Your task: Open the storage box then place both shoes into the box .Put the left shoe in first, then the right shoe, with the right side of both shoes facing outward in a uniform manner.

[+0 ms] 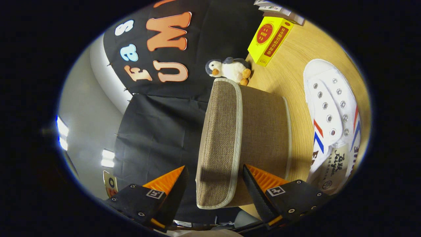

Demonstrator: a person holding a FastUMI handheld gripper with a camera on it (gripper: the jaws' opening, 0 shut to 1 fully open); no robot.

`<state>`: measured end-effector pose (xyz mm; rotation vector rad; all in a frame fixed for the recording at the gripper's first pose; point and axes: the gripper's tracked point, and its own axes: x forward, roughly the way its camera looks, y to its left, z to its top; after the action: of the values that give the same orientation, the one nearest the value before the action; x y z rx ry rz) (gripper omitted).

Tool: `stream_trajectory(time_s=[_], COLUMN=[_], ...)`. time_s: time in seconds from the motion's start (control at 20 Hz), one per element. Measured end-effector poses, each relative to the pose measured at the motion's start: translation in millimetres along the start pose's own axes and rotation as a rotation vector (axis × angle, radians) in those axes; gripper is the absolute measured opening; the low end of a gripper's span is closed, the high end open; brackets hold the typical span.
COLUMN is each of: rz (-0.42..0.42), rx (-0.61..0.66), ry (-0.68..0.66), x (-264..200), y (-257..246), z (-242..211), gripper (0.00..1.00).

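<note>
I have the gripper (215,184) rolled onto its side, so the tabletop (296,59) runs up the right of my view and the booth wall stands on the left. Starting at the left, one finger sits against the black cloth with nothing touching it. Just right of it comes the storage box (260,138), a brown woven fabric box whose lid (218,141) faces me edge-on, trimmed in pale piping. The lid's long axis runs straight ahead along the fingers, and its near end lies in the gap between them. The fingers are spread, one on each side of the lid edge; I see a clear gap on the left side, and on the right I cannot tell whether the pad touches the box wall, so I would not call this a grip. The lid looks shut against the box body, so I judge the opening step is not done.

Beyond the box stands a toy penguin (230,69) and a yellow carton (269,41). Further right, a white shoe (330,108) with red and blue stripes lies on the tabletop just beside the box, its length parallel to the lid.
</note>
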<state>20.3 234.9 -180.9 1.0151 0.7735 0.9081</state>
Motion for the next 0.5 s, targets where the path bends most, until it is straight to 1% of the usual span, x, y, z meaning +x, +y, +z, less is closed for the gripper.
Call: stream_trajectory(time_s=[0.1,0.15,0.25,0.4,0.45,0.5], rz=[0.064,0.073,0.094,0.148,0.157,0.148], rx=[0.065,0.080,0.106,0.140,0.138,0.127], ry=[-0.040,-0.056,-0.098,-0.185,-0.199,-0.198], x=[-6,-9,-17,-30,-30,-29], y=[10,10,9,17,20,20], z=[10,13,20,35,38,36], gripper=[0.94,0.93,0.85,0.67,0.54,0.41])
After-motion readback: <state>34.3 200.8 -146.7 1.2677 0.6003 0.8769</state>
